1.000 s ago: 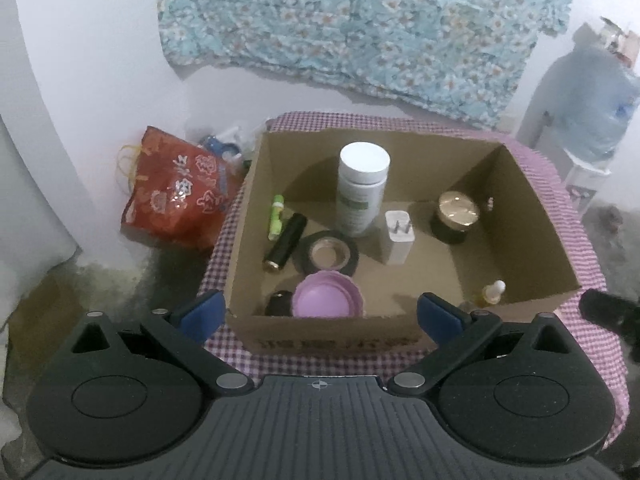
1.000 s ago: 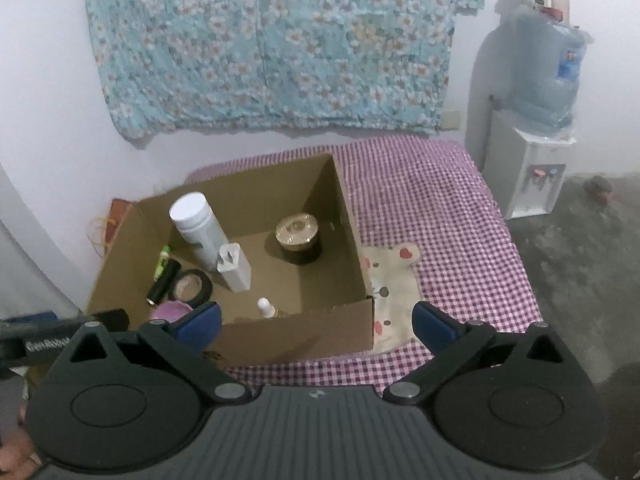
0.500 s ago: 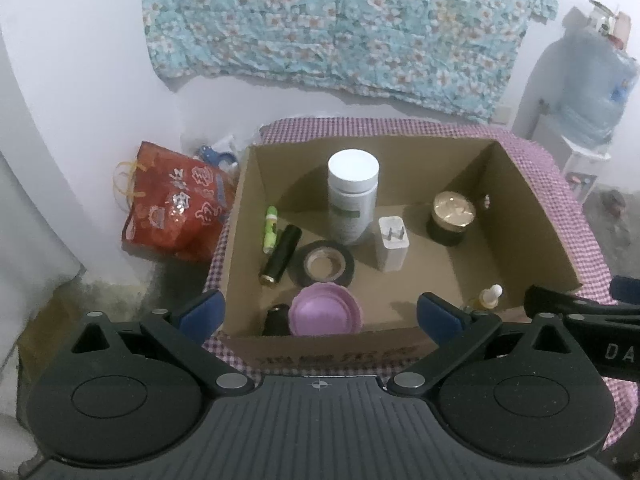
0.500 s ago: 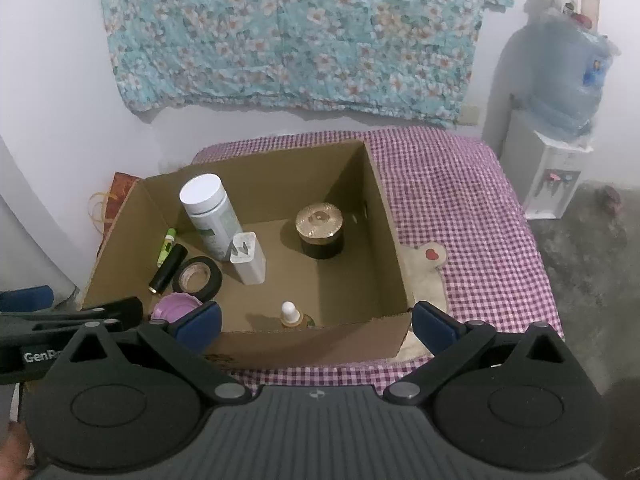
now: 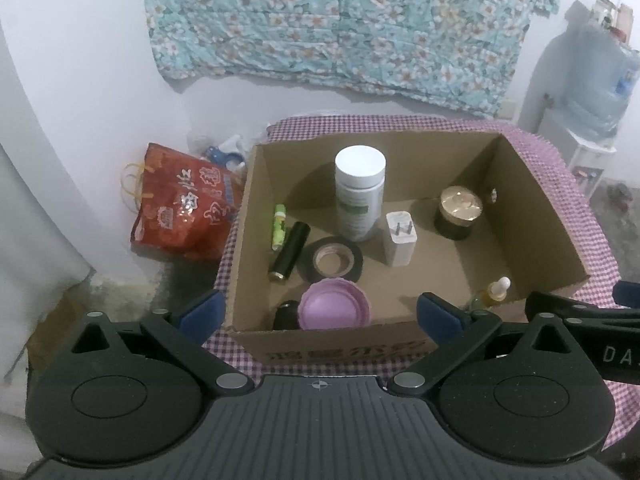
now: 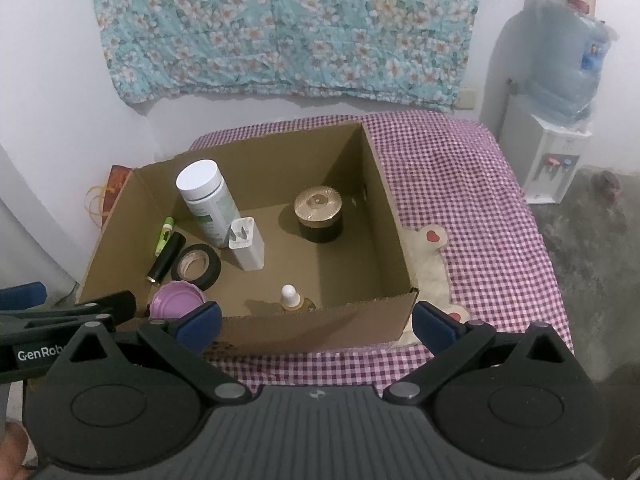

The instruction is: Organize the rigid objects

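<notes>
Both hand-held grippers, left (image 5: 318, 312) and right (image 6: 316, 322), hover wide open and empty; cardboard box (image 6: 320, 326) looks fully packed, dropper bottle (image 6: 291, 298) at six o'clock, apparently nothing left outside.

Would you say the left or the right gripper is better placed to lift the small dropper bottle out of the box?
Right, probably: the dropper bottle stands just ahead between the right gripper's open fingers.

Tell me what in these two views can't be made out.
- Dark item beside the purple lid: left view, cut by the box wall; unidentifiable.
- Dropper bottle: right view, body behind the box's near wall.
- White bottle label: too blurred to read in either view.
- Red bag: contents hidden.
- Box print: left view, partly covered by the left claw.
</notes>
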Tool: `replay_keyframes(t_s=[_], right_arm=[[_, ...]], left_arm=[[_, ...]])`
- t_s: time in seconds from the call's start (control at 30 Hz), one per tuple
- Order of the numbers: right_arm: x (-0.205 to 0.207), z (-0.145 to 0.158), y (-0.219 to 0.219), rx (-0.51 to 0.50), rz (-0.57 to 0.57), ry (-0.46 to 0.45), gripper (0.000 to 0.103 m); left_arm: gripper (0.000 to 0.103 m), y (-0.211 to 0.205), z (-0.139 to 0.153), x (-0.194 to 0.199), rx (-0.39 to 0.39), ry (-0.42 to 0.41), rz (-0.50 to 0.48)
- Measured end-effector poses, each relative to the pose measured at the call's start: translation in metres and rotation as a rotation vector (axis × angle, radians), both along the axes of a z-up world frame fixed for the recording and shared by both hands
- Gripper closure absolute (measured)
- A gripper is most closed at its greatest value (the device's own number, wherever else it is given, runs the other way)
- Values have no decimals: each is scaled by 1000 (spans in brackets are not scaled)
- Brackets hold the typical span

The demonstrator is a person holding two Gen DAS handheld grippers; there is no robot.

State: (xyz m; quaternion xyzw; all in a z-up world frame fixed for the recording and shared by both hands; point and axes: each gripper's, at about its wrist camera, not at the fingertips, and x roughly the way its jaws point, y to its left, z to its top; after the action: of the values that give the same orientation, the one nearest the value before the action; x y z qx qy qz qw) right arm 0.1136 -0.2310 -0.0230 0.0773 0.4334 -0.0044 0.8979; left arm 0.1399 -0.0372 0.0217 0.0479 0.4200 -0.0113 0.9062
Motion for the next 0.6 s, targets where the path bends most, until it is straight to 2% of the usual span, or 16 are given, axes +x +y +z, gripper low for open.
replay_keyframes(t_s=[0.6], right_arm=[[-2, 1, -2, 4, -5, -3, 0]], left_arm=[[2, -3, 2, -2, 10, -7, -7]])
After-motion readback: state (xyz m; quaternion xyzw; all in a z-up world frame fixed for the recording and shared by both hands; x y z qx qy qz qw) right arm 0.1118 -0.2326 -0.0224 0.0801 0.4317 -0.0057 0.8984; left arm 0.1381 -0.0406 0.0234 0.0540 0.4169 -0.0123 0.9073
